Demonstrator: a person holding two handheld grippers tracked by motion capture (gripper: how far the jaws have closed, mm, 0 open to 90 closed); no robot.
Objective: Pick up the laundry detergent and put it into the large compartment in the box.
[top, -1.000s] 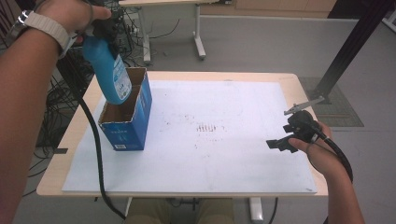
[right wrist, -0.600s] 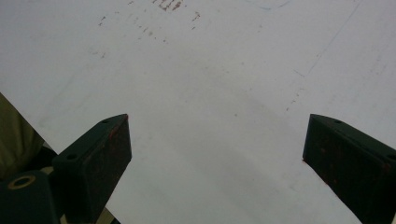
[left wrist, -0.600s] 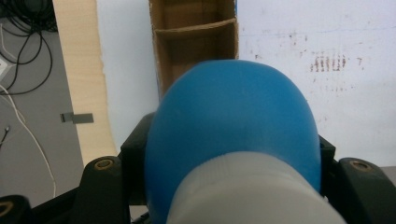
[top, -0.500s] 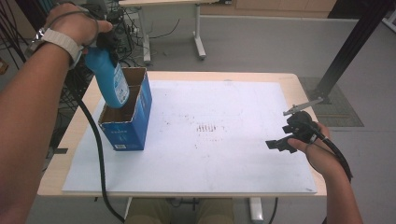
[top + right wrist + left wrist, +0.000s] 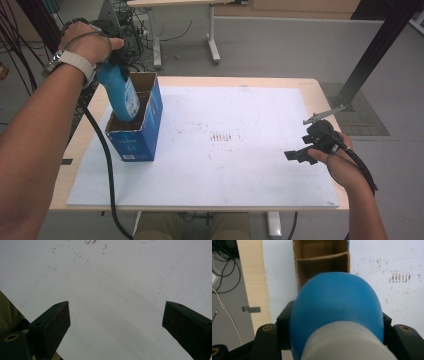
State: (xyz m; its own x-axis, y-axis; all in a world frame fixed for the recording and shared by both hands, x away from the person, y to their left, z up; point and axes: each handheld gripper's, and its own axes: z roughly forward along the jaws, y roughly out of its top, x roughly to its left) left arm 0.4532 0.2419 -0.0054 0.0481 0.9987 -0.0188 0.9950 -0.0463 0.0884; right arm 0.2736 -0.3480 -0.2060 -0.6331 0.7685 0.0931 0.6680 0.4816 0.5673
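We see the left claw (image 5: 116, 59) clenched on the upper part of a blue plastic bottle with a pale grey top (image 5: 119, 96), whose lower end sits inside the near compartment of a tall blue cardboard box with a brown inner divider (image 5: 142, 131). In the left gripper view the bottle (image 5: 337, 312) bulges between the two black jaws and blocks much of the box (image 5: 322, 262) beyond it. The box stands near the left edge of the bench (image 5: 315, 87), a pale wooden top covered by a white sheet with small reddish-brown marks (image 5: 225, 136) at its middle. A black cable (image 5: 107, 170) trails from the left claw over the near edge.

The right claw (image 5: 295, 155) is held near the right edge, well apart from the box, its jaws spread wide with nothing between them over the bare sheet (image 5: 112, 302).

Around the bench lie a grey floor (image 5: 280, 45), another table's legs, tangled cables at the left and a black post at the right.

The bottle's label is too small to read, and its foot is hidden by the box wall.
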